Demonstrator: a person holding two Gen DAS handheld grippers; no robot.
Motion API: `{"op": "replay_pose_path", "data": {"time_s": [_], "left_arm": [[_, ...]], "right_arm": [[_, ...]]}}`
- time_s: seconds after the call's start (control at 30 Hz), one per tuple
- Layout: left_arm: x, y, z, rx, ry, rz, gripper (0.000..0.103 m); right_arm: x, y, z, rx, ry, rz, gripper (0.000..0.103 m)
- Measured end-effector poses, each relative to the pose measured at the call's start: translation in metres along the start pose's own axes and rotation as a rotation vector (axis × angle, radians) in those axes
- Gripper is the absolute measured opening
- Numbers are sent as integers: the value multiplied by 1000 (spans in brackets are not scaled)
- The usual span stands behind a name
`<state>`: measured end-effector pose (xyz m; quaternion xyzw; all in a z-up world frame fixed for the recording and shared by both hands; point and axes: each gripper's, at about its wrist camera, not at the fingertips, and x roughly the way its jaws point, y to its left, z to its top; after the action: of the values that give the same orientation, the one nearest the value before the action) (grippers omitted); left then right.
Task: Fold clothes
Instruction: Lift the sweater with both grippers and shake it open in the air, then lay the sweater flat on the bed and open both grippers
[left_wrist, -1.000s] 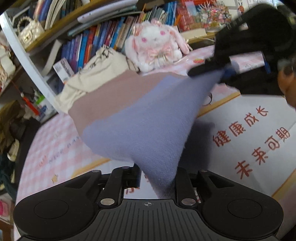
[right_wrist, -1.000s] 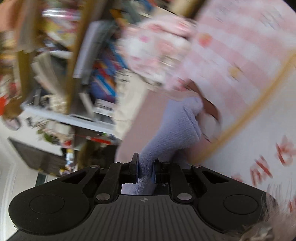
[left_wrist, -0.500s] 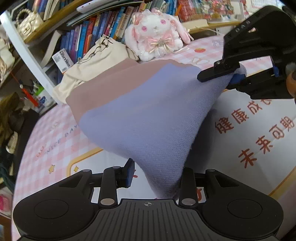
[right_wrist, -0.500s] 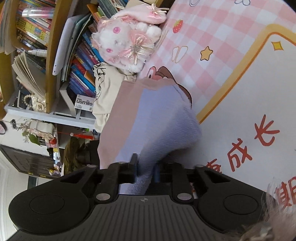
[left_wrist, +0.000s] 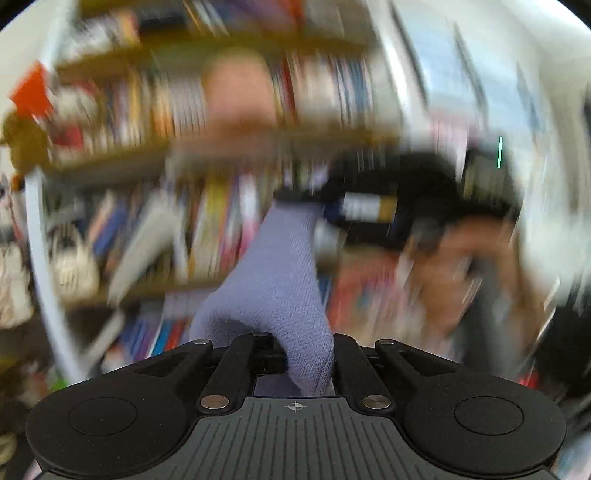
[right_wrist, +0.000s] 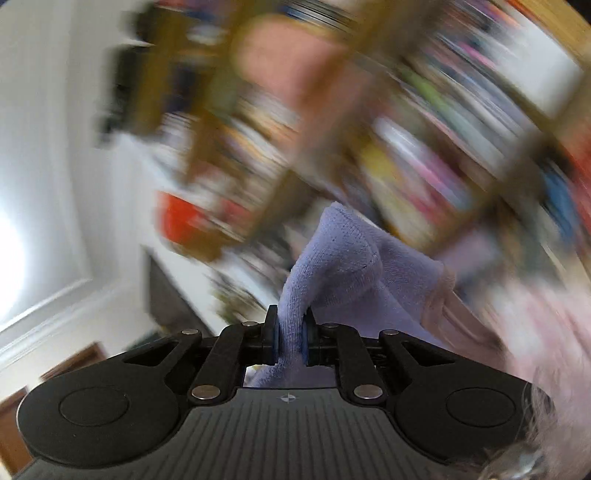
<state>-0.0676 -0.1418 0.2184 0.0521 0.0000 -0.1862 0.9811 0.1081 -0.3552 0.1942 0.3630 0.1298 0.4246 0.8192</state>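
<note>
Both views are heavily smeared by motion blur. A wooden bookshelf (left_wrist: 229, 147) fills the back of the left wrist view, its boards packed with upright books (left_wrist: 207, 236) in many colours, and a white curved frame (left_wrist: 40, 236) runs down its left edge. The right wrist view shows the same shelving (right_wrist: 424, 155) tilted, a plain white wall (right_wrist: 55, 155) to its left, a bright glare (right_wrist: 11, 258) at the far left edge, and a dark panel (right_wrist: 166, 295) lower down

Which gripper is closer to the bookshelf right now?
Cannot tell. The left gripper and right gripper are each clamped on the purple cloth, lifted up facing the bookshelf, but both views are too blurred to show which is nearer.
</note>
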Motion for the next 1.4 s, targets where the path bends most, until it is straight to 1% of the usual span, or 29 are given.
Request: {"op": "replay_pose_path", "data": {"time_s": [0.03,0.07,0.1,0.13,0.17,0.2,0.27,0.3,0.37,0.4,0.47,0.5,0.53,0.57,0.6,0.63,0.7,0.77,0.8,0.83,0.87,0.9,0.93,1.0,1.1,1.17,1.23,1.33,1.4], "left_arm": [[-9,8,13,-52,-76,-35,3],[-18,17,20,-106,-125,-72,3],[-25,26,25,-156,-158,-103,3],[-27,35,23,-197,-146,-115,4],[-26,43,16,-236,-114,-114,4],[-24,51,6,-274,-65,-102,4],[-12,67,-34,-347,123,-21,5],[-5,74,-56,-384,225,23,5],[7,85,-108,-432,439,130,6],[11,87,-133,-424,533,175,11],[16,87,-179,-372,710,270,11],[17,88,-196,-350,778,305,12],[15,90,-204,-336,808,317,13],[13,92,-211,-321,837,328,13],[12,95,-215,-316,853,333,14],[12,99,-212,-327,843,328,17],[12,103,-208,-349,820,319,18],[15,107,-203,-352,803,328,21],[17,108,-201,-350,798,337,24],[20,110,-200,-344,799,350,32],[22,112,-201,-332,812,368,40],[24,114,-202,-320,826,386,60],[24,116,-203,-303,832,411,66],[19,120,-204,-292,823,465,71],[11,134,-206,-358,822,509,72],[6,141,-203,-388,800,545,72],[3,145,-199,-397,773,568,72],[8,145,-195,-385,738,557,72],[16,143,-194,-366,725,539,73]], "right_arm": [[8,5,2,-10,24,3,10],[16,10,5,-21,48,6,10],[23,15,7,-31,72,9,11],[31,20,9,-41,96,12,11],[39,25,11,-51,120,15,11],[47,30,14,-62,144,18,11],[63,40,18,-82,191,23,11],[77,26,2,-68,256,-39,11],[102,-12,-44,-28,390,-172,11],[115,-31,-67,-8,456,-238,11],[127,-61,-105,49,562,-337,11],[130,-75,-124,88,600,-366,11],[130,-84,-137,129,617,-374,11],[133,-86,-142,136,619,-376,11],[136,-86,-145,137,620,-377,11],[139,-86,-148,138,621,-379,11],[149,-64,-145,25,613,-354,11],[162,-41,-141,-97,600,-321,11],[169,-30,-141,-165,589,-298,11],[174,-24,-144,-224,582,-285,12],[175,-19,-148,-272,579,-286,22],[175,-20,-150,-291,579,-305,40],[175,-21,-152,-305,580,-327,47],[158,-29,-152,-275,573,-346,51],[127,-47,-154,-205,578,-390,53],[107,-59,-156,-158,582,-419,53],[84,-69,-157,-118,583,-454,53],[49,-77,-164,-98,583,-507,53],[28,-75,-170,-141,582,-548,53]]}}
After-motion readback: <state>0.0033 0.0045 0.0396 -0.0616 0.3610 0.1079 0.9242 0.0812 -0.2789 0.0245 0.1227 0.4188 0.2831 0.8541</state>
